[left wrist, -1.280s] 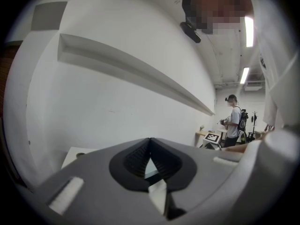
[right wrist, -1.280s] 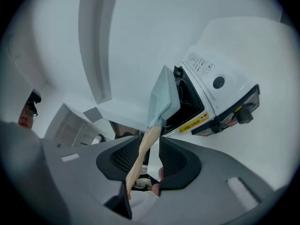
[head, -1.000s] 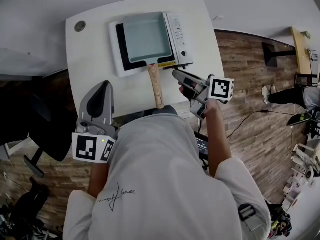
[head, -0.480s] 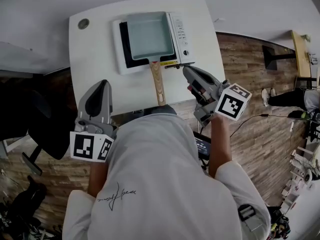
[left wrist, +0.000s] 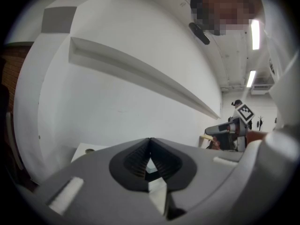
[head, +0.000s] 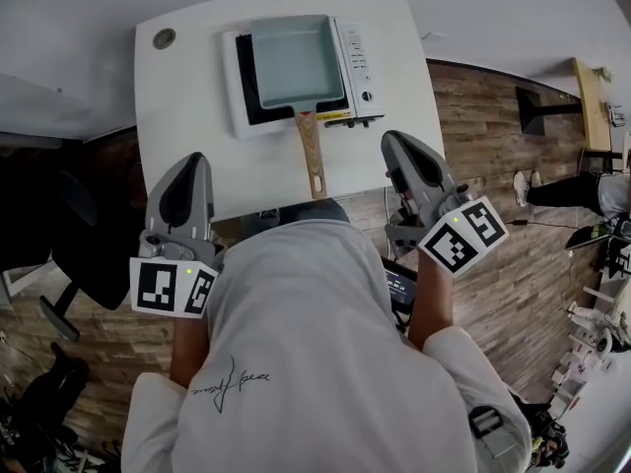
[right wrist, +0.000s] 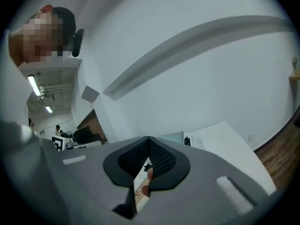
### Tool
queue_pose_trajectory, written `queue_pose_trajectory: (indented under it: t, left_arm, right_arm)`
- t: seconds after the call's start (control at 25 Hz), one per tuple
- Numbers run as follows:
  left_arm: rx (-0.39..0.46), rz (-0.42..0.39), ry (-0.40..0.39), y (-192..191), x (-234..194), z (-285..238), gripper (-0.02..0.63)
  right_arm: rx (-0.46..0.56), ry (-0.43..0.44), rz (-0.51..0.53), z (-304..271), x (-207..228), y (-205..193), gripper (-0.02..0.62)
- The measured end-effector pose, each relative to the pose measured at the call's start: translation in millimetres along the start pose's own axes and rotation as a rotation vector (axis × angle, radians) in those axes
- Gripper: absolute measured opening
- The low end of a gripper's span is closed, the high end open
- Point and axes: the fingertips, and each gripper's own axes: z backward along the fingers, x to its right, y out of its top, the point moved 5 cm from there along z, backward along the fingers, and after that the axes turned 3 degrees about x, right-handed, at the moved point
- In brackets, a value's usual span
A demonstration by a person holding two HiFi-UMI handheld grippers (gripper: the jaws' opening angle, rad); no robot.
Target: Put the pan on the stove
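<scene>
A square pale-green pan (head: 297, 59) with a wooden handle (head: 313, 154) sits on the white portable stove (head: 360, 62) at the far middle of the white table (head: 187, 126). The handle points toward me. My right gripper (head: 390, 141) is at the table's near right edge, to the right of the handle and apart from it, jaws shut with nothing between them (right wrist: 148, 139). My left gripper (head: 197, 161) rests at the near left of the table, jaws shut and empty (left wrist: 150, 140). Both point away from me and upward.
A round grommet (head: 164, 39) lies in the table's far left corner. A dark office chair (head: 74, 254) stands left of me. Wooden floor with a cable (head: 493, 230) runs to the right. A wall stands behind the table.
My right gripper drew back from beside the pan handle toward the table's near right edge, and its jaws closed. The pan stays on the stove. The left gripper barely moved.
</scene>
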Motion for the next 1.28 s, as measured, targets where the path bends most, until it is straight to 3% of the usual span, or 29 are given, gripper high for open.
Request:
queue_pose_trajectory:
  t: [0.24,0.56,1.28]
  left_arm:
    - [0.024,-0.059,-0.012,6.5,4.6,3.6,0.005]
    - [0.006,-0.063,-0.008,6.5,3.8,6.7,0.005]
    - [-0.026,-0.030,-0.053,-6.4,-3.1,7.4,0.005]
  right_arm:
    - [0.016,-0.044,0.135,5.5,-3.7,5.4,-0.002]
    - [-0.020,-0.025,0.252,1.9,-10.0,5.5,-0.002]
    - [-0.058,-0.043,0.261,-1.9,-16.9,-4.8,-0.002]
